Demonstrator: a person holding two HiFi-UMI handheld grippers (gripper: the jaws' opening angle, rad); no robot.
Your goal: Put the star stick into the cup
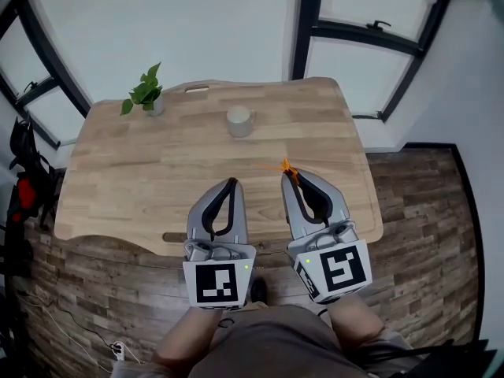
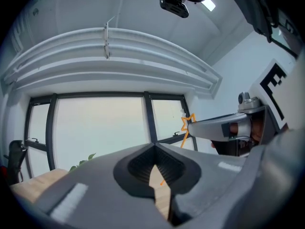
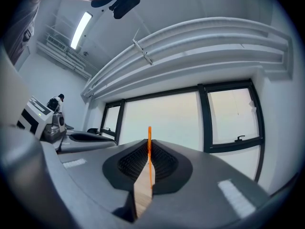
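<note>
A grey cup (image 1: 239, 121) stands upright at the back middle of the wooden table (image 1: 142, 172). My right gripper (image 1: 290, 176) hovers over the table's front right part, shut on the thin orange star stick (image 1: 285, 166), whose star end pokes out past the tips. In the right gripper view the stick (image 3: 149, 152) stands edge-on between the closed jaws of the right gripper (image 3: 148, 144). The left gripper (image 1: 231, 183) is beside it, shut and holding nothing. In the left gripper view, past the left gripper (image 2: 155, 147), the star (image 2: 187, 123) shows at the tip of the right gripper (image 2: 224, 128).
A small potted plant (image 1: 146, 93) sits at the table's back left corner. Windows with dark frames (image 1: 307, 22) lie beyond the table's far edge. Dark gear (image 1: 20, 187) stands on the wood floor at the left.
</note>
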